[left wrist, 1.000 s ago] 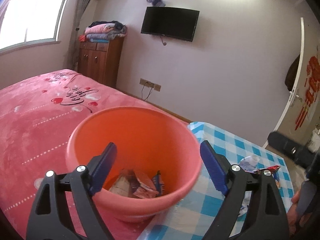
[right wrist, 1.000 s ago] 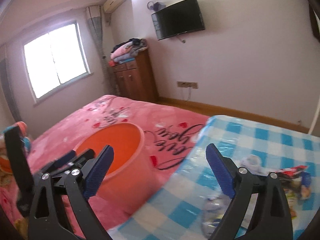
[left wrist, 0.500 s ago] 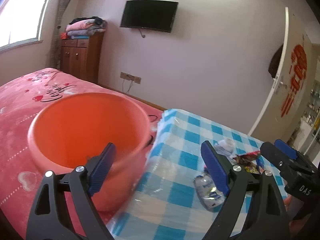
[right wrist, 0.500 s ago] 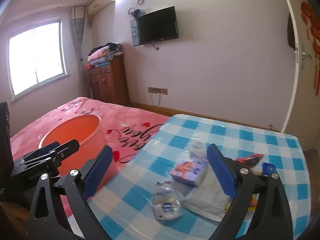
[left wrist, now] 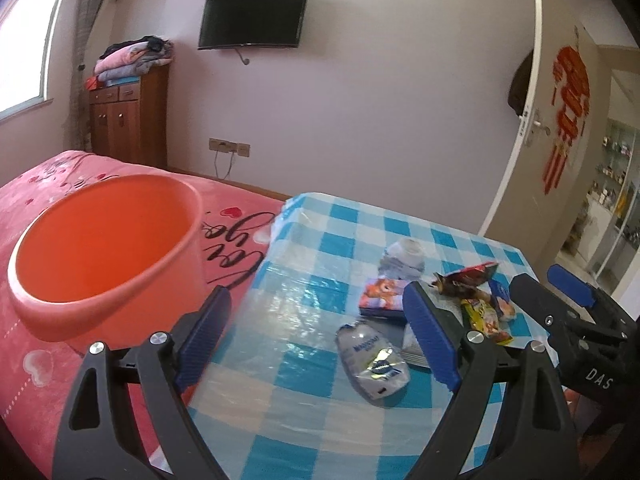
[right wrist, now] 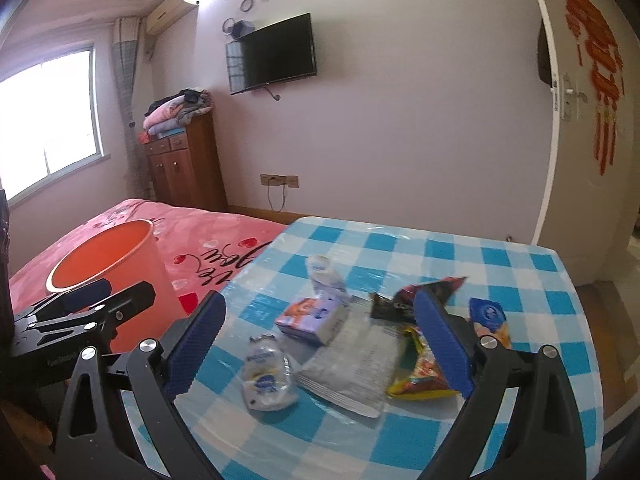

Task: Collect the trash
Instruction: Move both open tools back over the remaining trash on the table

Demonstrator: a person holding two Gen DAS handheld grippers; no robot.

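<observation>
An orange bucket (left wrist: 104, 248) stands on the pink bed, left of the blue checked table (left wrist: 320, 264); it also shows in the right wrist view (right wrist: 112, 264). Trash lies on the table: a crushed clear bottle (right wrist: 266, 380), a small cartoon box (right wrist: 312, 316), a silver pouch (right wrist: 356, 364), a second crushed bottle (right wrist: 324, 276) and colourful snack wrappers (right wrist: 424, 372). My left gripper (left wrist: 316, 344) is open and empty, over the table's left part near the crushed bottle (left wrist: 374, 360). My right gripper (right wrist: 320, 352) is open and empty, above the trash pile.
The pink bed (left wrist: 36, 360) lies to the left. A wooden dresser (left wrist: 128, 116) with folded blankets stands by the far wall, under a wall TV (left wrist: 252, 18). A white door (left wrist: 520, 120) stands open at the right. The table's edges fall off near and right.
Both grippers have swung right, away from the bucket and toward the table. The trash pile has come into fuller view between the fingers. Both stay open and empty.
</observation>
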